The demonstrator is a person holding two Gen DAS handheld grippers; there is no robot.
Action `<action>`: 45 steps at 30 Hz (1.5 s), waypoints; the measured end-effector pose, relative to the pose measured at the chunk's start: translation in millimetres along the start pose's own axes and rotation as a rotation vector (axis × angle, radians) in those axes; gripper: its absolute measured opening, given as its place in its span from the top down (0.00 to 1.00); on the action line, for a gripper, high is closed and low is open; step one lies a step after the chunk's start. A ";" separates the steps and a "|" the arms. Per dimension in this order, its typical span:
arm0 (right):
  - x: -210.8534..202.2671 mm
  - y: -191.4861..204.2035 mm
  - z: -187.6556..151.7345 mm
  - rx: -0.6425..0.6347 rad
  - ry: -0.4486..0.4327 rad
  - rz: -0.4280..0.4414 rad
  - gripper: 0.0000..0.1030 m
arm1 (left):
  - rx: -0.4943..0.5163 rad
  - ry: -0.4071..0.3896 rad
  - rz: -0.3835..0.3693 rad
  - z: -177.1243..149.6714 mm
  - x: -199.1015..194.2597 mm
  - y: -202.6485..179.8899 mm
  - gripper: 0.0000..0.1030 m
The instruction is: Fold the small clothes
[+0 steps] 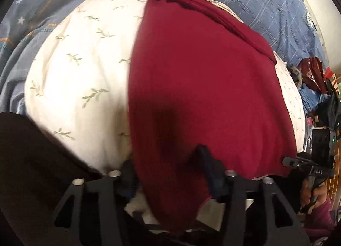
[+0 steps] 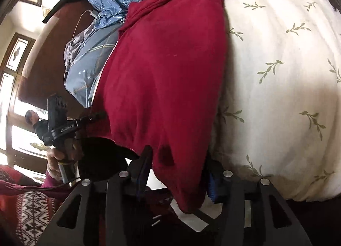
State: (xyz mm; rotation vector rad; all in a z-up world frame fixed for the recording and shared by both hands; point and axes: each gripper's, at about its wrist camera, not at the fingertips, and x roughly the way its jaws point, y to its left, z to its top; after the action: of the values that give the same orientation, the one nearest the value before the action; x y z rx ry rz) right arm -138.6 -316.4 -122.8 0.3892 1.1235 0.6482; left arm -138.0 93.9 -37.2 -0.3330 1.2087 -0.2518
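Note:
A dark red garment [image 1: 202, 88] lies flat on white bedding with a green leaf print [image 1: 81, 71]. Its near edge hangs over the side of the bed. In the left wrist view that edge drapes between the fingers of my left gripper [image 1: 168, 173], whose jaws stand apart without pinching the cloth. In the right wrist view the same red garment [image 2: 166, 71] hangs between the spread fingers of my right gripper [image 2: 178, 173], also unpinched. A hand holds the right gripper's handle [image 1: 319, 150] at the frame's right edge. The left gripper's handle [image 2: 59, 126] shows at the left in the right wrist view.
A blue plaid quilt [image 1: 266, 0] and a grey star-print cover [image 1: 32, 22] lie bunched beyond the white bedding. Bags and clothes [image 1: 315, 88] pile up by the bed's far side. A dark headboard [image 2: 42, 54], a white cable [image 2: 78, 22] and windows [image 2: 12, 96] stand behind.

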 end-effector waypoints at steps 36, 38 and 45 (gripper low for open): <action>-54.4 3.5 264.5 -0.047 -0.468 -0.058 0.91 | -0.012 -0.346 -0.043 255.8 14.3 -36.0 0.94; -44.4 -9.7 282.2 -0.019 -0.455 -0.063 0.91 | -0.025 -0.328 -0.045 274.8 37.7 -34.8 0.94; -14.5 -63.7 325.5 0.140 -0.396 -0.029 0.86 | -0.046 -0.271 -0.049 317.4 95.2 -16.3 0.73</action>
State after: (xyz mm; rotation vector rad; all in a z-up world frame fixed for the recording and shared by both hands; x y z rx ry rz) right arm 174.1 -363.9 -21.8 0.5918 0.7958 0.4427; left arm 192.7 81.3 -13.5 -0.4231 0.9408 -0.2132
